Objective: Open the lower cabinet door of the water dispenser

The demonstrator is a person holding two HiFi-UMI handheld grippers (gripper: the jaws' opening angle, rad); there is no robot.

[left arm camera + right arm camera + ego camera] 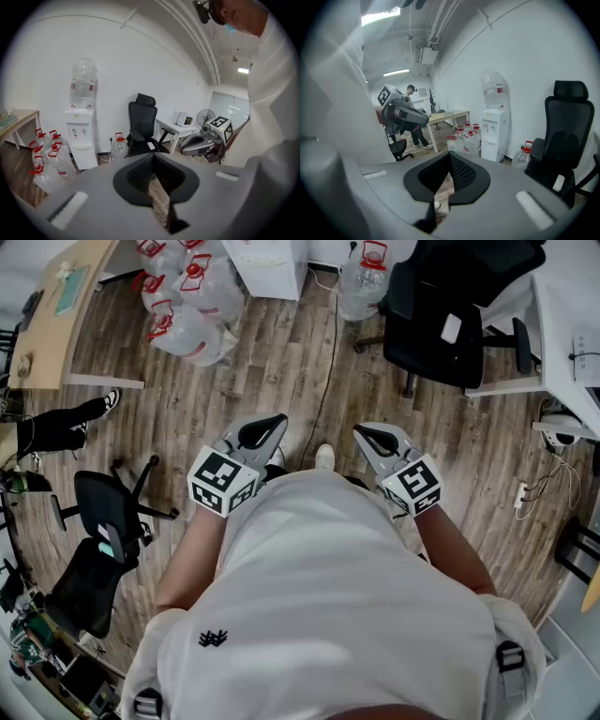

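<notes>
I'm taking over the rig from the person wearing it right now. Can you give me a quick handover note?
Left tool: shut, empty, held in the air in front of the body.
Right tool: shut, empty, held the same way.
Water dispenser: some way ahead, out of reach, with water jugs on one side and a black chair on the other. Its lower door looks shut.
Done: nothing yet.
Left: walk up, catch the lower door with one tool, and swing it open.
</notes>
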